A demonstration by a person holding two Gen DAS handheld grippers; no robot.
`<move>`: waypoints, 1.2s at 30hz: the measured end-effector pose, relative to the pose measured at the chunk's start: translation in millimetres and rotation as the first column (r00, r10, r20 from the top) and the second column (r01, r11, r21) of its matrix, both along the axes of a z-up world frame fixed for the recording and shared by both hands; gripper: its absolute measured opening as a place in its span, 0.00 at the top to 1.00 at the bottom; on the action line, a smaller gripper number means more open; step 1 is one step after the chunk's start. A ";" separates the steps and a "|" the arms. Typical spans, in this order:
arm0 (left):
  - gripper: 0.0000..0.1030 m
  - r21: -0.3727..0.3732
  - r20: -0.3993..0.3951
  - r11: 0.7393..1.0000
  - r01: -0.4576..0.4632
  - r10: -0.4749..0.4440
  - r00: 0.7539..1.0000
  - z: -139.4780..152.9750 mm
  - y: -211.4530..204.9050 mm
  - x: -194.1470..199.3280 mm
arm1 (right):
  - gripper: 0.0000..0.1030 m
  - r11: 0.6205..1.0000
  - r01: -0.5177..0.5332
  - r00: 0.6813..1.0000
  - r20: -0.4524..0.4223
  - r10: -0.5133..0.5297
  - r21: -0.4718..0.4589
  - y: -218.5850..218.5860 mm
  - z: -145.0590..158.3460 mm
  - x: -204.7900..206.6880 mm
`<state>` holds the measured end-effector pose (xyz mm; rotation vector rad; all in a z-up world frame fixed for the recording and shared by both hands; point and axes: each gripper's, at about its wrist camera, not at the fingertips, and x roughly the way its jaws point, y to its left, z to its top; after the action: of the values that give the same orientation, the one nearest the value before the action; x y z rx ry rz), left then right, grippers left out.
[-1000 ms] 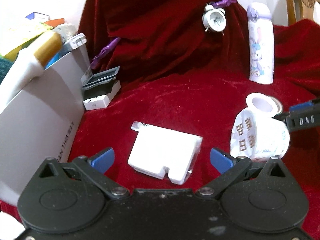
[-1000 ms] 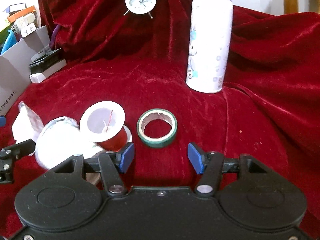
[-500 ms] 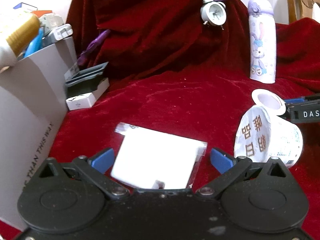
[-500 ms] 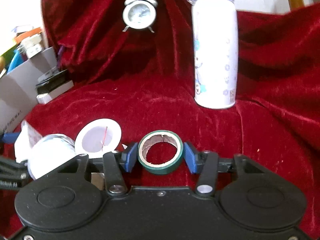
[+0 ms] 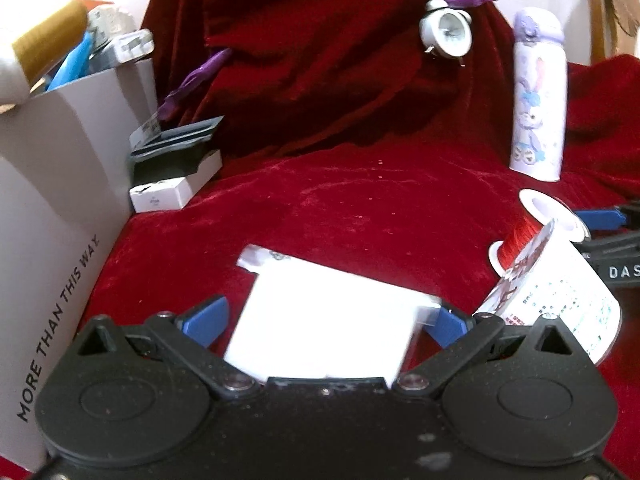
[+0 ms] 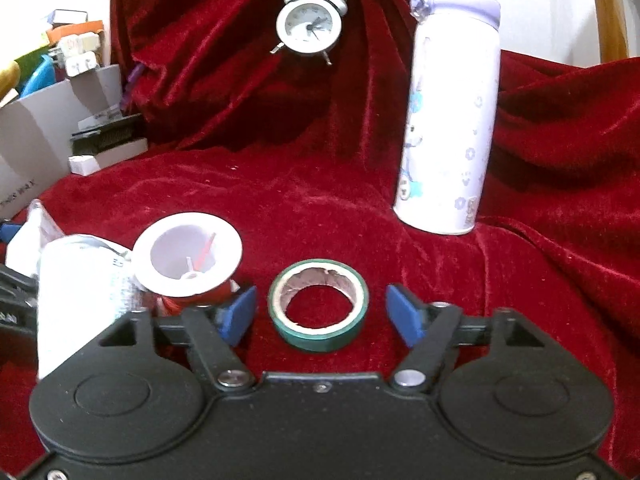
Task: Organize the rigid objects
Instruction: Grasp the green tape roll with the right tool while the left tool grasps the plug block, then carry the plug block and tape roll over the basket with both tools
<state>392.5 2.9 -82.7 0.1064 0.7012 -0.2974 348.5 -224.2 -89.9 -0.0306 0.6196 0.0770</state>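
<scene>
Showing green tape roll [image 6: 318, 306] rightward only

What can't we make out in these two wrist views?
- White packet, left wrist: near edge hidden behind the left gripper body; contact with the pads unclear.
- Printed cup, left wrist: text too small and blurred.
- Grey box, left wrist: contents cut off by the frame edge.
- Red spool, right wrist: base hidden by the gripper finger.
</scene>
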 end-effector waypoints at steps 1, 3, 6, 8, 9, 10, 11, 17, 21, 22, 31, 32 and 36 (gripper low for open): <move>0.00 -0.007 -0.002 1.000 0.001 -0.001 1.000 0.3 0.8 0.3 | 0.25 1.000 -0.002 1.000 -0.005 0.002 0.008 -1.3 -0.1 1.3; 0.01 -0.008 -0.002 1.000 0.006 -0.006 1.000 0.6 0.8 0.1 | 0.25 1.000 -0.012 1.000 -0.007 0.012 0.020 -3.2 -0.3 1.9; 0.08 0.003 0.002 1.000 0.022 -0.022 1.000 1.5 -1.1 -3.0 | 0.32 1.000 -0.012 1.000 -0.003 0.012 0.015 -3.2 0.2 -1.3; 0.21 0.016 0.005 0.999 0.036 -0.036 0.999 3.4 -2.9 -6.6 | 0.51 1.000 -0.017 1.000 0.007 0.017 0.007 -2.3 1.9 -5.8; 0.23 0.022 0.007 0.999 0.042 -0.042 0.999 4.5 -3.8 -8.3 | 0.53 1.000 -0.021 1.000 0.006 0.021 0.007 -2.3 2.9 -9.4; 0.23 0.031 0.007 0.999 0.045 -0.045 0.999 5.7 -4.8 -9.8 | 0.53 1.000 -0.020 1.000 0.001 0.020 0.003 -1.5 4.0 -10.9; 0.23 0.039 0.008 0.998 0.047 -0.048 0.999 7.2 -5.6 -11.4 | 0.53 1.000 -0.017 1.000 -0.006 0.017 -0.004 -0.5 4.8 -12.3; 0.23 0.044 -0.018 0.999 -0.004 0.005 1.000 29.8 -0.6 -24.0 | 0.53 0.997 0.044 0.996 -0.083 -0.039 0.059 -8.7 20.3 -25.3; 0.23 0.008 -0.046 0.999 -0.048 0.049 0.998 62.1 8.4 -37.4 | 0.53 0.977 0.091 0.988 -0.140 -0.065 0.192 -24.8 42.8 -42.5; 0.23 -0.005 -0.050 0.998 -0.056 0.056 0.997 73.6 10.9 -43.2 | 0.53 0.971 0.096 0.987 -0.147 -0.064 0.221 -27.7 49.5 -47.7; 0.23 -0.029 -0.064 0.998 -0.047 0.045 0.997 153.3 11.5 -120.2 | 0.53 0.939 0.000 0.998 -0.065 0.024 0.343 -30.6 116.8 -129.0; 0.23 -0.035 -0.070 0.999 -0.039 0.036 0.997 157.6 11.1 -131.5 | 0.53 0.939 -0.013 0.997 -0.063 0.036 0.344 -28.5 120.6 -137.4; 0.23 -0.046 -0.101 0.999 -0.015 0.011 0.995 164.0 9.9 -173.0 | 0.53 0.936 -0.061 0.993 -0.076 0.093 0.346 -17.7 128.7 -178.4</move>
<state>219.5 12.7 81.3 0.0424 0.7943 -0.3079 170.1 -241.9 38.8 0.2893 0.6895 0.2631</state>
